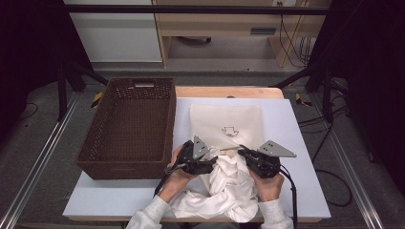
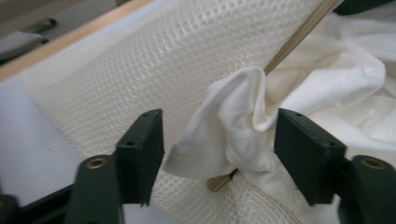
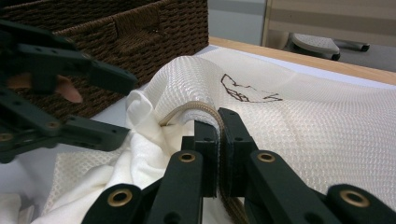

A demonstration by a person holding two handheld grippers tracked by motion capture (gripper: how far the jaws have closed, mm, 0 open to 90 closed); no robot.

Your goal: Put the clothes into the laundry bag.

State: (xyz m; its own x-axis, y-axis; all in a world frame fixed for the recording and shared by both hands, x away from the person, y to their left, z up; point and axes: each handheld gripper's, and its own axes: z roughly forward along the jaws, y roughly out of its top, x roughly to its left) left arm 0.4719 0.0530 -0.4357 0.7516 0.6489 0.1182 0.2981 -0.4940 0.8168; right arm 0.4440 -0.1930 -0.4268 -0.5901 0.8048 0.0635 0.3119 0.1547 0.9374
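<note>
Mesh bag [image 1: 227, 125]: flat mid-table, soft, light; best taken at its hem. White cloth [image 1: 228, 188]: limp, bunched at bag's mouth, possibly partly inside. Right gripper [image 3: 218, 122] pinches hem; left gripper [image 2: 219, 135] gapes around a cloth fold. Basket [image 1: 128, 128] left.

Bright, even light; soft close-up blur

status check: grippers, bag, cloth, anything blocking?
Right gripper shut on mesh bag rim. Left gripper open around white cloth fold at bag mouth. Basket beside, nothing blocking.
</note>
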